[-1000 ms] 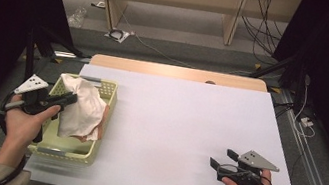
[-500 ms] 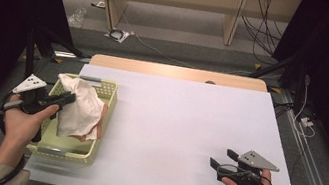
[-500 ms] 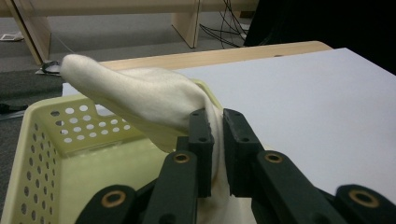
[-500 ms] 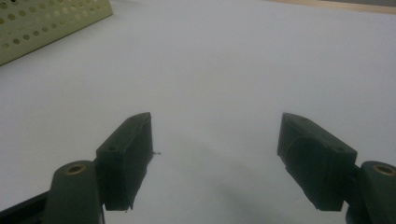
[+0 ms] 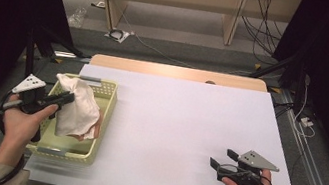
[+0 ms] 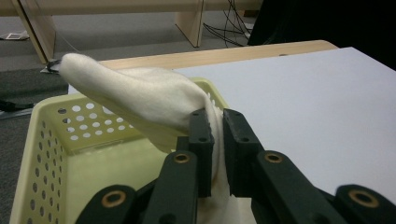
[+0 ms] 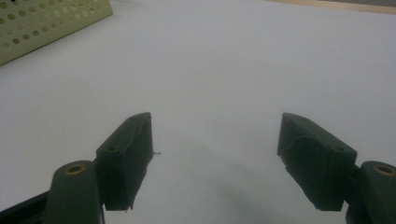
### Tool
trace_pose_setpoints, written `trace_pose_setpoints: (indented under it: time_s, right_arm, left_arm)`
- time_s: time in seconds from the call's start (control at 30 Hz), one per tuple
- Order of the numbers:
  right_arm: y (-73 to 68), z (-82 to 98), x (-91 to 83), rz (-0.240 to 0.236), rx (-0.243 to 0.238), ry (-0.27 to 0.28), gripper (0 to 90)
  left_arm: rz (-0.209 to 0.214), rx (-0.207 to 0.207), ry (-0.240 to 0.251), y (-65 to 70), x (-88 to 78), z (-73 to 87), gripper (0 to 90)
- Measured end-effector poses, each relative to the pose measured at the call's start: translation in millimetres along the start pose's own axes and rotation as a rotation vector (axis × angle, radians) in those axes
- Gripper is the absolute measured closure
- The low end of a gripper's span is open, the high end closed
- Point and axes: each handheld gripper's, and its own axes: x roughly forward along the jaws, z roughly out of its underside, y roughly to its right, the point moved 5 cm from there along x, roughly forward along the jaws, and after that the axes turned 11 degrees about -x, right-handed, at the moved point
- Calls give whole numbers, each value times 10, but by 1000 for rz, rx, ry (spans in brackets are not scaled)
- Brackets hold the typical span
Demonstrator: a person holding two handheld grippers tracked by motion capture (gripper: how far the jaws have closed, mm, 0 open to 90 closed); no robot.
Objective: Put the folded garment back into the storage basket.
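Left hand-held gripper (image 5: 66, 98) clamped on a cream cloth (image 5: 77, 108), jaws pinched narrow around a fold of the fabric, seen close in the left gripper view as cloth (image 6: 140, 100) squeezed between the two black pads. Cloth lifted partly out of a pale yellow perforated basket (image 5: 106, 94), draping over its inner space, with a peak of fabric standing above the rim. Basket sitting at the left edge of the white table (image 5: 182, 126). Right hand-held gripper (image 5: 215, 165) resting low over the table's near right part, jaws spread wide, nothing between them, well apart from the basket. No brand, label or legible writing anywhere on cloth, basket or grippers.
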Motion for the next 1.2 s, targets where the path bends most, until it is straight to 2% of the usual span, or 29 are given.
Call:
trace_pose_setpoints:
  time_s: [0.6, 1.2]
  right_arm:
    - [-4, 0, 0, 0, 2, -1, 275]
    - [-2, 2, -1, 0, 2, -5, 275]
  left_arm:
    - [-18, 1, -18, -49, 48, 35, 820]
    - [-10, 10, -57, -44, 123, 97, 820]
